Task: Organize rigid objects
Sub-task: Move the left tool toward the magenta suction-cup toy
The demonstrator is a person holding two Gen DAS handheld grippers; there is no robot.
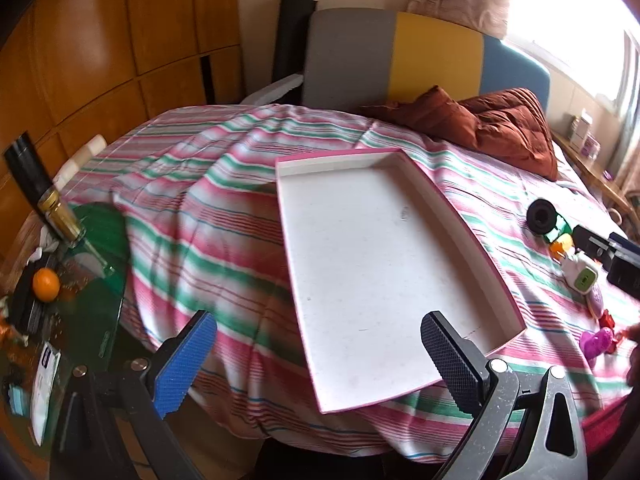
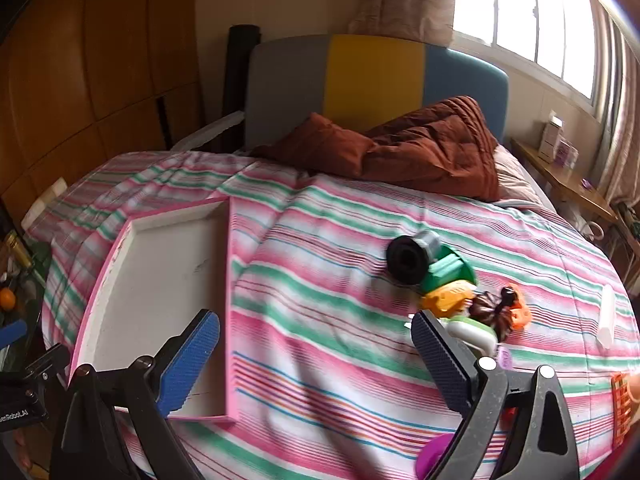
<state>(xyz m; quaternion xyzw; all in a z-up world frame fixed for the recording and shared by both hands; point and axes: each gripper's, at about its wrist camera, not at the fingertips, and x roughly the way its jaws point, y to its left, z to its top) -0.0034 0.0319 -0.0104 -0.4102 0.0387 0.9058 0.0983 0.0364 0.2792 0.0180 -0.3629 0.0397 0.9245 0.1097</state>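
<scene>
Honestly both grippers, left gripper (image 1: 320, 354) and right gripper (image 2: 316, 354), hang spread and empty; that black spool (image 2: 408, 259) looks light, rigid, easiest pinched across its rim.

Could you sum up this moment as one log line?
left gripper: open, empty | right gripper: open, empty | pink tray: empty | toys: on bed

Window (image 2: 520, 12) glare upper right — soft, fisheye-warped edges

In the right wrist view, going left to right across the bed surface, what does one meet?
Pink-edged tray → black roll → green toy → orange-and-brown toy → white stick-like object. The yellow and white toys beneath the cluster overlap too much to place in the order.
</scene>
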